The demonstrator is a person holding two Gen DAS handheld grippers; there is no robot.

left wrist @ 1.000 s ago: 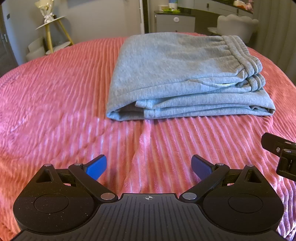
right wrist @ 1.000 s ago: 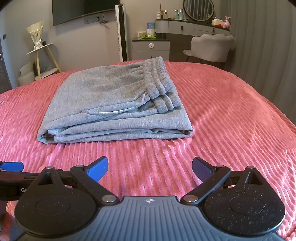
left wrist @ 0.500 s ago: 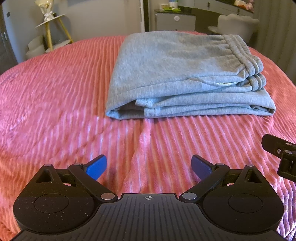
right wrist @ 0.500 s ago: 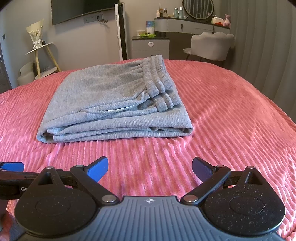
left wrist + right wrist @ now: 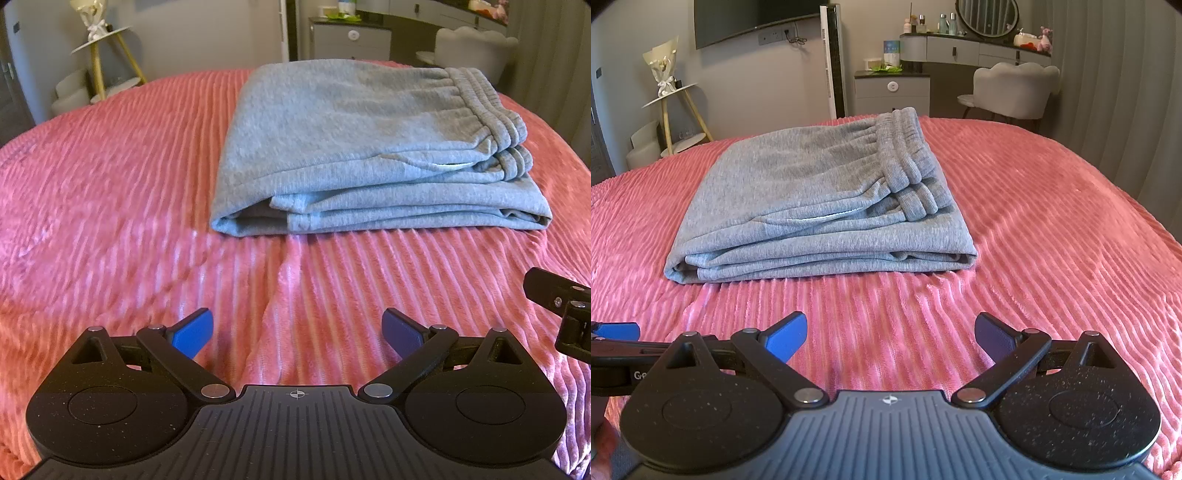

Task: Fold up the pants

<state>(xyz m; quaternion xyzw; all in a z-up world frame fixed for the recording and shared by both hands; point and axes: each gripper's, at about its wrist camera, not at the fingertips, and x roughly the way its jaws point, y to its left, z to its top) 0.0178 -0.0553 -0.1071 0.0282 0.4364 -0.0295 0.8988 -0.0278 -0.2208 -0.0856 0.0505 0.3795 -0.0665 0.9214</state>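
Grey sweatpants (image 5: 351,147) lie folded into a flat stack on the pink ribbed bedspread (image 5: 110,221), with the elastic waistband on the right side. In the right wrist view the same pants (image 5: 820,199) sit ahead and slightly left. My left gripper (image 5: 297,332) hovers open over the bedspread, well short of the near folded edge, with nothing between its blue pads. My right gripper (image 5: 890,334) is also open and holds nothing, at a similar distance from the stack. A part of the right gripper (image 5: 561,310) shows at the left wrist view's right edge.
Behind the bed stand a gold-legged side table with a bouquet (image 5: 668,85), a white tower unit (image 5: 833,59), a grey drawer cabinet (image 5: 892,92), a vanity with a round mirror (image 5: 986,18) and a white chair (image 5: 1012,88). Curtains hang on the right.
Both grippers stay open and nearly still. The views have shifted slightly, so the folded pants sit marginally higher in the left wrist view.
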